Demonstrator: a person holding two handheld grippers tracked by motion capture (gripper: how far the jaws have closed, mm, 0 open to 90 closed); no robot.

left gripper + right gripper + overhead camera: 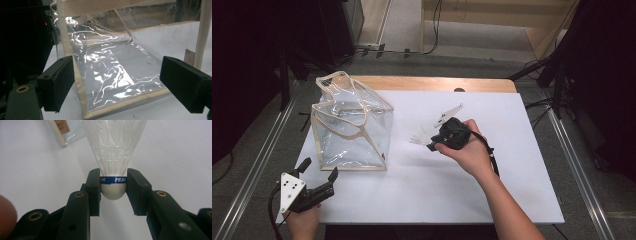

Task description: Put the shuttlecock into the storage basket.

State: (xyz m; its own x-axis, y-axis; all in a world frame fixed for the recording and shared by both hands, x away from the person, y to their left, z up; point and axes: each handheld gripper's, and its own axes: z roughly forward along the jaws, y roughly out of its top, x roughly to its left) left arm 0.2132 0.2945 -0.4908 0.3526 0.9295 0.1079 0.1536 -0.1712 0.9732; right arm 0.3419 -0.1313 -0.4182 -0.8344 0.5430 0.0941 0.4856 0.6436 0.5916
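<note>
A white plastic shuttlecock (113,150) with a blue band lies on the white table sheet, and my right gripper (113,185) is shut on its rounded cork head. From above, the shuttlecock (419,135) points left from my right gripper (432,145), near the table's middle. A clear plastic tote bag (352,125) with cream trim and handles stands at the left. My left gripper (318,170) is open just in front of the bag's near left corner. The bag's bottom edge (117,82) sits between and beyond the wide-apart jaws of my left gripper (116,82).
The white sheet (437,190) covers a wooden table whose far edge (432,82) shows bare. A white flat piece (451,113) sticks out beyond the right hand. Dark equipment and cables surround the table on the floor.
</note>
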